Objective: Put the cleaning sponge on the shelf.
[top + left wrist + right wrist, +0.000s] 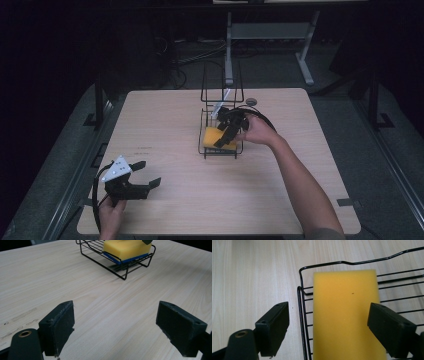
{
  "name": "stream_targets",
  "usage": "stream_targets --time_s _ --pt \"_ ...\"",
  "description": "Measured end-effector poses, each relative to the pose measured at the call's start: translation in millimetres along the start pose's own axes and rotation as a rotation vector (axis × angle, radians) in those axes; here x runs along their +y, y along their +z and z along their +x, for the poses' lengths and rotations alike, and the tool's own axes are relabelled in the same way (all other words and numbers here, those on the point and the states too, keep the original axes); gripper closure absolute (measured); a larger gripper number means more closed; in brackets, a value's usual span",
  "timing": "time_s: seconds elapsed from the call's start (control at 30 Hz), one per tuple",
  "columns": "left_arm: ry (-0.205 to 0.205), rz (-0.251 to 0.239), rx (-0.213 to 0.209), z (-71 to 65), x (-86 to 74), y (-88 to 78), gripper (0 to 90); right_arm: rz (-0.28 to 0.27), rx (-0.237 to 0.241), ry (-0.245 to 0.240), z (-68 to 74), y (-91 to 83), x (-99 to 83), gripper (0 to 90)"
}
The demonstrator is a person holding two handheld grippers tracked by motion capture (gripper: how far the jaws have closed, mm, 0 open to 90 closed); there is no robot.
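Sponge (345, 315) in rack (302, 322), btwn spread right-gripper (329, 332) jaws.

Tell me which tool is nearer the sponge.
Right. The right tool hangs open directly over the sponge in the wire rack; the left tool, also open, sits far off near the table's front-left corner.

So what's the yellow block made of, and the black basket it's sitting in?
The yellow block looks like soft foam, a sponge: matte, finely grainy top, with a thin blue layer underneath, probably a scrubbing pad. The black basket looks like thin metal wire, bent into bars with gaps, likely coated or painted smooth black. The table looks like pale wood, maybe laminate, with grain lines.
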State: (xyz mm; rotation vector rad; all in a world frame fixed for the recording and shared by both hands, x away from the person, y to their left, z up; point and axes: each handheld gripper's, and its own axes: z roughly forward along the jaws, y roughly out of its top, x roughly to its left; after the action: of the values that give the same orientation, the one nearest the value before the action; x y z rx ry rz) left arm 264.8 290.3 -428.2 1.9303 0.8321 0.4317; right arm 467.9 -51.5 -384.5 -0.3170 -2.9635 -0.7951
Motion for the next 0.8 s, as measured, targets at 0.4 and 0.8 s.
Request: stream_targets --time_s 0.4,0.8 --pt "0.004 0.000 -0.001 -0.6 0.5 0.4 14.6 -0.048 0.014 -0.004 7.0 -3.7 -3.2 17.2" --pt "0.007 0.000 -0.002 -1.9 1.0 1.5 14.6 -0.073 0.018 -0.011 19.5 -3.3 -11.2 17.2"
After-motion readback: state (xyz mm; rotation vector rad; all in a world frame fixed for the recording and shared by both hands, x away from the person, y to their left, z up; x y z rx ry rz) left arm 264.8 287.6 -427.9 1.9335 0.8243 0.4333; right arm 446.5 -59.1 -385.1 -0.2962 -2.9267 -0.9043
